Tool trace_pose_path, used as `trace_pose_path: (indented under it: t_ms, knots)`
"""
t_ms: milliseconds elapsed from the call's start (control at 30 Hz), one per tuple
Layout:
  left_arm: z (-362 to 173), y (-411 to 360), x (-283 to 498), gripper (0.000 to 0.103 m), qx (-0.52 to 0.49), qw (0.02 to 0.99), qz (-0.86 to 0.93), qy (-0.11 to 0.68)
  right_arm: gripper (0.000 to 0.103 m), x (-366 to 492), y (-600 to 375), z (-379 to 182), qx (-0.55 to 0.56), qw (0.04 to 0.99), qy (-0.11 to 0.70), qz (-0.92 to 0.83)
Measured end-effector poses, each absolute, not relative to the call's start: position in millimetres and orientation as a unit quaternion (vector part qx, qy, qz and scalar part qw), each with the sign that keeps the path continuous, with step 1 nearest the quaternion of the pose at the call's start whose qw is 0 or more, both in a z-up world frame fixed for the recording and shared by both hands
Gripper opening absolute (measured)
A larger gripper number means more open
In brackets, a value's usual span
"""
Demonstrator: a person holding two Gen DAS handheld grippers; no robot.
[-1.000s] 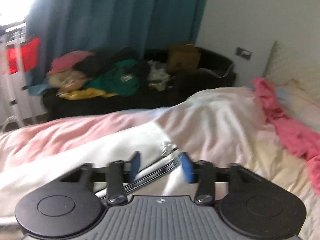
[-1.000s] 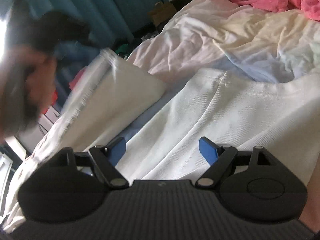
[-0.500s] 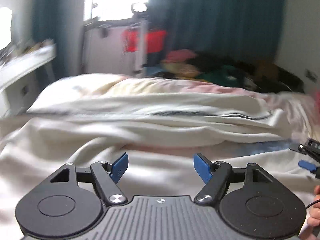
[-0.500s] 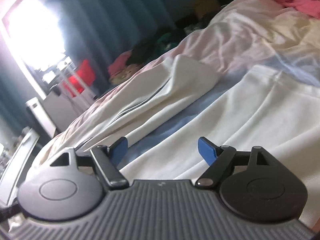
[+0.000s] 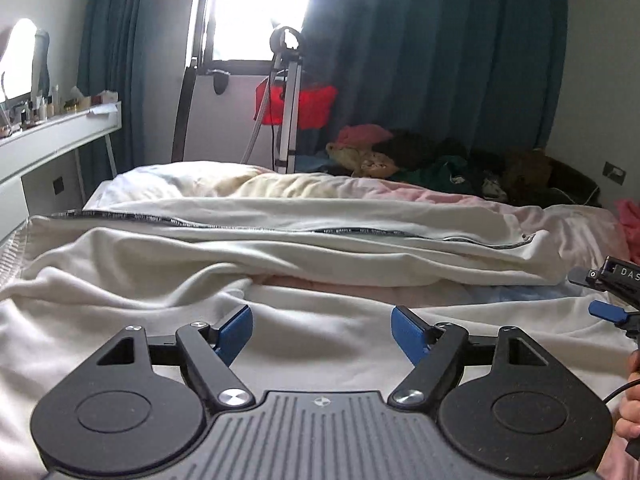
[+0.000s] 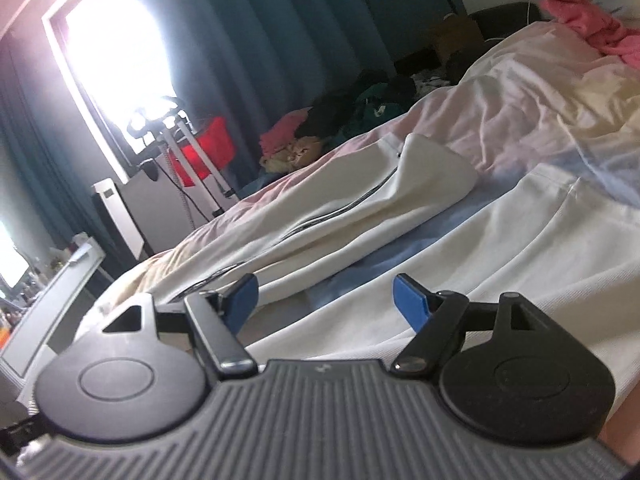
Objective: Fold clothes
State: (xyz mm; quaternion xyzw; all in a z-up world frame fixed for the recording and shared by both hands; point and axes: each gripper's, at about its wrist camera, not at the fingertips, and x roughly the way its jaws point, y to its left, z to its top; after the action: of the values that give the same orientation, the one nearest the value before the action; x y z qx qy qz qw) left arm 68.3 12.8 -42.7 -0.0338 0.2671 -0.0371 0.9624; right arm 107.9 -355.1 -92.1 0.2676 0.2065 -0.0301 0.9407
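A white garment with a black lettered trim lies stretched across the bed, its far part [image 5: 280, 236] folded over and its near part [image 5: 120, 320] rumpled. My left gripper [image 5: 322, 330] hovers low over the near part. Its jaws are opening and nothing is between them. In the right wrist view the same far part [image 6: 380, 200] runs up the bed and the wide near part [image 6: 520, 248] lies below. My right gripper [image 6: 326, 300] hangs open above the near part, holding nothing. That right gripper [image 5: 612, 292] also shows at the left view's right edge, with a hand [image 5: 630, 408] under it.
The bedsheet [image 5: 560, 224] is pale pink and cream. A pink cloth [image 6: 580, 16] lies at the bed's far end. Behind the bed are a pile of clothes [image 5: 420, 156] on dark furniture, a metal stand [image 5: 286, 100], a white desk [image 5: 52, 132] at left and dark curtains.
My left gripper let go of the garment's trimmed edge, swung away along the bed and widened its jaws. The right gripper rose and tilted a little.
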Motion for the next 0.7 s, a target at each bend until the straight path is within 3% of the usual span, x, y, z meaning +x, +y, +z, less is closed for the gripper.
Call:
trace_pose_path:
  t_ms: [67,233,300,700]
  knots:
    - [-45.6,11.2,68.3,0.078,-0.030,0.962,-0.034,0.269,0.077,110.8,-357.7,-95.7,0.276,0.938,0.210,-0.027]
    - [-54.2,8.4,73.2,0.079,-0.031,0.959,-0.029,0.279,0.062,122.0,-371.7,-113.4,0.310,0.923,0.225,-0.025]
    - [-57.9,7.8,76.7,0.079,-0.027,0.958,-0.023,0.283,0.045,127.4,-378.5,-121.0,0.332,0.914,0.231,-0.025]
    - [-73.5,13.4,86.6,0.079,-0.036,0.950,-0.001,0.311,0.045,169.0,-422.2,-152.7,0.452,0.862,0.229,-0.030]
